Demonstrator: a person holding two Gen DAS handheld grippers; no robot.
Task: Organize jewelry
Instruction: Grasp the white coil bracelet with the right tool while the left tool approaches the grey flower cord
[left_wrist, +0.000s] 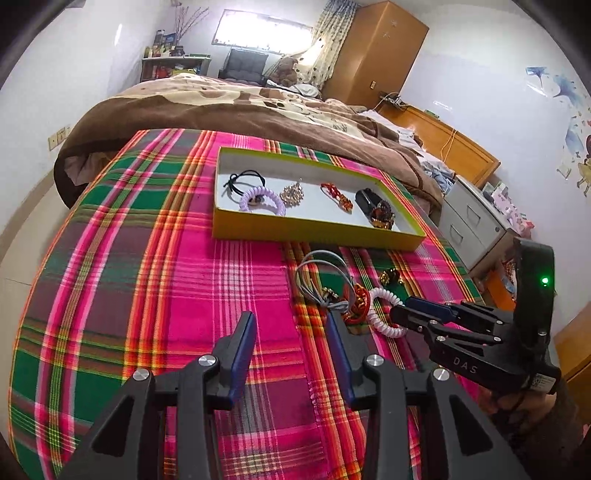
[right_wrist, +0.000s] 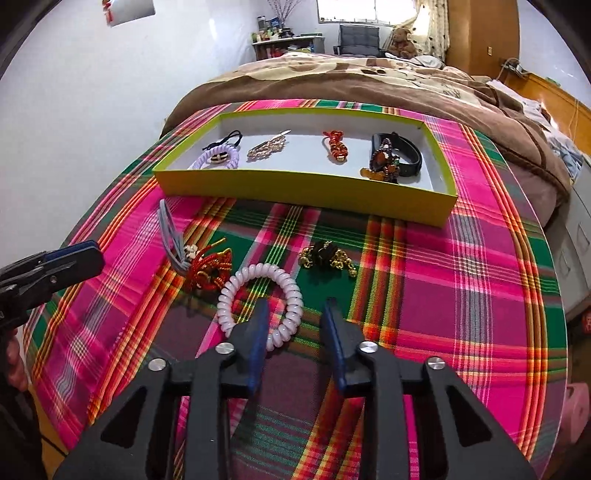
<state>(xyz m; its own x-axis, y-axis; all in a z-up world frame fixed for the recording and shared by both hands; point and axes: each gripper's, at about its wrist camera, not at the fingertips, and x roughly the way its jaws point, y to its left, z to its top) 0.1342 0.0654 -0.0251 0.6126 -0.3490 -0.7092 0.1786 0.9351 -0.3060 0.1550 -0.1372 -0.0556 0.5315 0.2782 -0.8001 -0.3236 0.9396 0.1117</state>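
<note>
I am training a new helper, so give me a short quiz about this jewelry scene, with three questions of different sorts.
1. True or false: the white spiral tie lies inside the yellow box.
2. Which piece lies at the left end of the box? A) gold chain B) lilac spiral tie C) grey cord
3. Which gripper has one finger inside the white spiral tie's ring and the other outside it?

Key: 1 false, it lies on the plaid cloth in front of the box. 2 B. 3 the right gripper, jaws not yet pressing on it.
</note>
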